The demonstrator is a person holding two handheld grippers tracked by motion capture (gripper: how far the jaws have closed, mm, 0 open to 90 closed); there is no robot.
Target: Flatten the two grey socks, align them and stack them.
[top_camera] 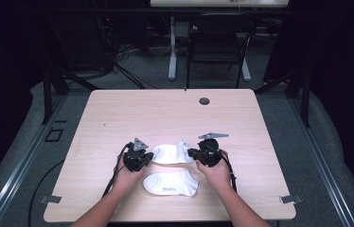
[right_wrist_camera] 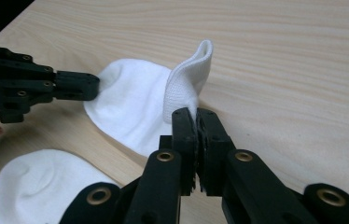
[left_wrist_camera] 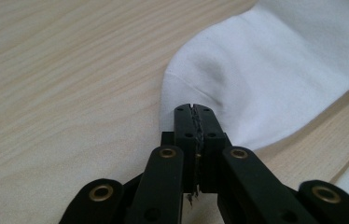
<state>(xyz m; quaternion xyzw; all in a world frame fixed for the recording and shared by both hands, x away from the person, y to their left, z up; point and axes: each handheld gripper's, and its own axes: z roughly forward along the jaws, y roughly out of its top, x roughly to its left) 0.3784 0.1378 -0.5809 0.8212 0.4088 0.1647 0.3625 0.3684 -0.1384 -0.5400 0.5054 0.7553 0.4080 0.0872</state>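
Observation:
Two white ankle socks lie on the wooden table [top_camera: 118, 113]. The farther sock [top_camera: 169, 153] stretches between my two grippers. My left gripper [top_camera: 151, 156] is shut on its toe end, and in the left gripper view the closed jaw tips [left_wrist_camera: 195, 110] pinch the edge of the sock [left_wrist_camera: 280, 60]. My right gripper [top_camera: 190, 152] is shut on the cuff. In the right gripper view, the ribbed cuff [right_wrist_camera: 189, 79] stands up out of that gripper [right_wrist_camera: 196, 114]. The nearer sock [top_camera: 171, 183] lies flat and untouched between the person's wrists.
A round cable hole [top_camera: 204, 100] sits near the table's far edge. Beyond the table stand a black chair [top_camera: 217, 42] and a white desk leg [top_camera: 172, 47]. Cables trail from both grippers toward the near edge. The nearer sock [right_wrist_camera: 37, 182] lies close below the jaws.

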